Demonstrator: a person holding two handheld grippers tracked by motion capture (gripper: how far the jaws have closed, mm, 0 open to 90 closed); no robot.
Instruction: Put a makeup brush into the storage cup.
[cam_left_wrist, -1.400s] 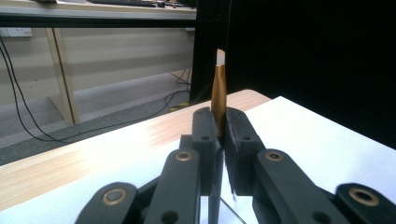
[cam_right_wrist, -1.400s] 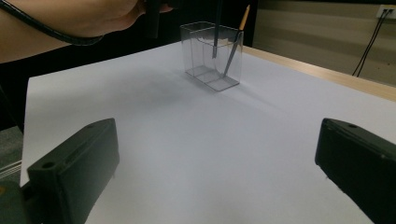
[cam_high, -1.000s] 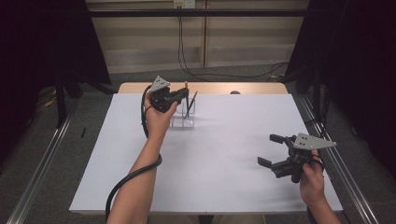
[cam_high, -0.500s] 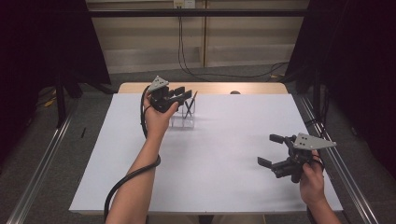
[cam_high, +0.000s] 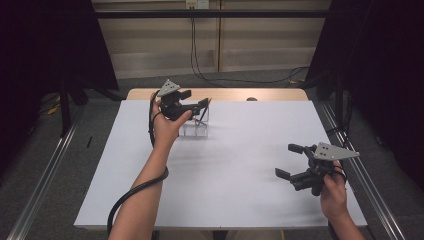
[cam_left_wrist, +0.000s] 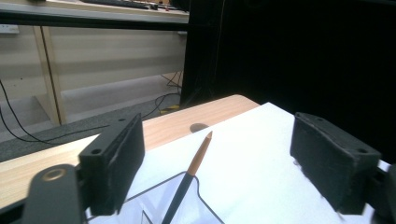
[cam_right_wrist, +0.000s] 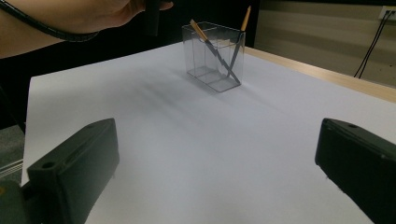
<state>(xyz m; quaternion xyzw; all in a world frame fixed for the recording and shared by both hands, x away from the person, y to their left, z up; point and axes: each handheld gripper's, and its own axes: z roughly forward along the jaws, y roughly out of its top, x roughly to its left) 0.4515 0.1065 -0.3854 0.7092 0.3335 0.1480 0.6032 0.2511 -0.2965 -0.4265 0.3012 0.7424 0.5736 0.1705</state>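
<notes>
Two pencils are seen standing tilted inside a clear holder (cam_right_wrist: 215, 56), crossed against each other, on the white-covered counter (cam_high: 240, 165). The left claw (cam_high: 202, 104) is held just above and beside the holder's rim, its jaws spread wide and nothing gripped; in the left gripper view one pencil (cam_left_wrist: 189, 175) rises between the jaws without being touched by either pad. The second pencil (cam_right_wrist: 212, 49) leans toward the far wall of the holder, away from that claw. The right claw (cam_high: 290, 161) is kept well apart, low over bare counter, likewise released and empty.

From this, the work is judged to sit at one of its ends: both pencils are in the holder and none lies on the counter. Whether a pencil is about to be gripped or has just been let go cannot be told.
</notes>
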